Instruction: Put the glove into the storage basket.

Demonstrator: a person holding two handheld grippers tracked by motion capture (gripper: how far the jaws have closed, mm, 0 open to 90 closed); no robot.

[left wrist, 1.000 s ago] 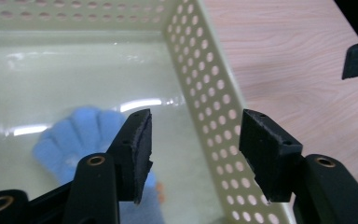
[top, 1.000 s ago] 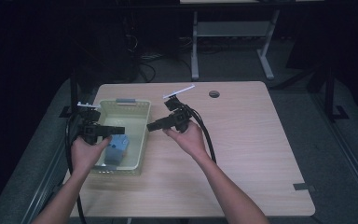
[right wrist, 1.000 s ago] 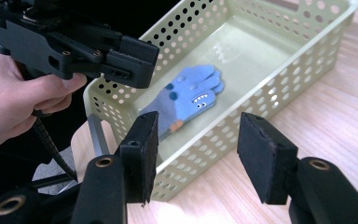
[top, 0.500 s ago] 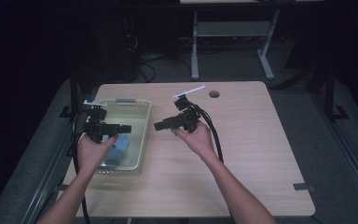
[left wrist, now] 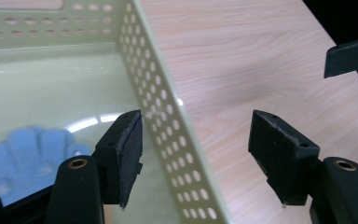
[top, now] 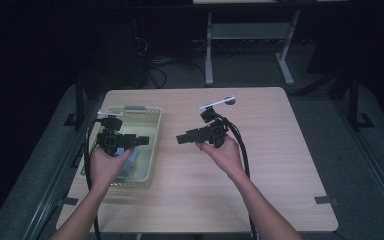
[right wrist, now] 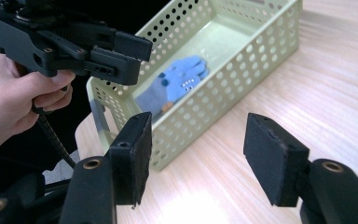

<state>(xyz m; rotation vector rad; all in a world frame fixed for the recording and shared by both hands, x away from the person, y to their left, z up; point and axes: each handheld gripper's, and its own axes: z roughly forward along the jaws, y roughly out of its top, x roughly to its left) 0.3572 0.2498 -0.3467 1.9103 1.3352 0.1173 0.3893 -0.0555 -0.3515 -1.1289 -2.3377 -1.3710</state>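
A pale green perforated basket (top: 153, 161) sits at the table's left with a blue glove (top: 130, 163) lying in it. My left gripper (top: 145, 140) hovers over the basket, level and pointing right. Its jaws have just been opening and stand open with nothing held. In the left gripper view this gripper (left wrist: 198, 158) straddles the basket's right wall (left wrist: 168, 116) from above, with the glove (left wrist: 28, 149) to the left. My right gripper (top: 180, 138) hangs over bare table beside the basket, pointing left. Its jaws (right wrist: 198, 158) have also been opening and are empty, facing the basket (right wrist: 261, 42), the glove (right wrist: 177, 81) and the left gripper (right wrist: 130, 58).
The wooden table (top: 280, 175) has wide bare room in its middle and right. A small round hole (top: 230, 100) sits near its far edge. A metal stand (top: 250, 35) and cables lie on the dark floor behind.
The right gripper has drawn away from the basket to the right. The left gripper has shifted slightly right over the basket. The glove lies unmoved.
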